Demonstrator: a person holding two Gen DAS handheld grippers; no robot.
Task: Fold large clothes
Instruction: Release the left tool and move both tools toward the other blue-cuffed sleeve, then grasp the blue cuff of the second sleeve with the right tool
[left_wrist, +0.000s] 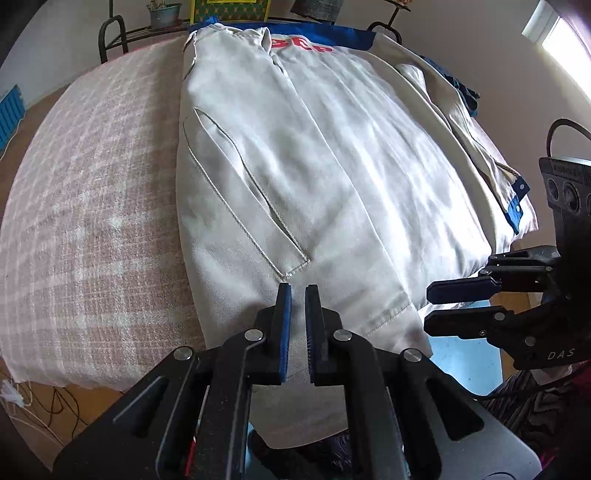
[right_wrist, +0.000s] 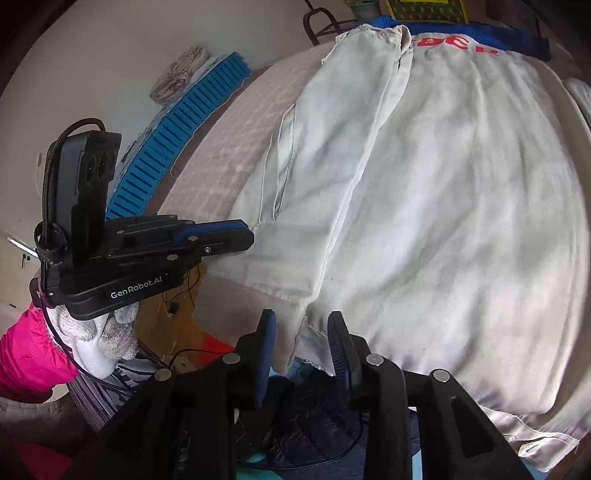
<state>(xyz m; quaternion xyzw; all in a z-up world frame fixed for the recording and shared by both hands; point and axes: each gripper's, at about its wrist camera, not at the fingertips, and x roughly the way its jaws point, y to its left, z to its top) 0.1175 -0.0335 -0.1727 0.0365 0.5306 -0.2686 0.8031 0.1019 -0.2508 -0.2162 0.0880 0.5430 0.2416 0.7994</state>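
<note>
White jacket (left_wrist: 314, 166) on checked counter (left_wrist: 92, 203), left claw (left_wrist: 298, 291) narrowly parted, right claw (right_wrist: 301, 325) spread at hem, blue cuff (left_wrist: 517, 206) at 3 o'clock in left view only

Left claw (left_wrist: 298, 291) narrowly parted; right claw (right_wrist: 301, 325) agape, both level, empty.

Pink-and-white checked cloth (left_wrist: 92, 206) covers the work surface. Black metal rack (left_wrist: 110, 37) stands at the far edge, with a potted plant (left_wrist: 164, 13) on it and a yellow-green box (left_wrist: 229, 9) just beside the pot. Blue slatted panel (right_wrist: 177, 144) leans along the wall; a crumpled grey rag (right_wrist: 177, 75) lies at its far end. Loose cables (left_wrist: 48, 410) on the floor. Bright window (left_wrist: 565, 44) at upper right.
</note>
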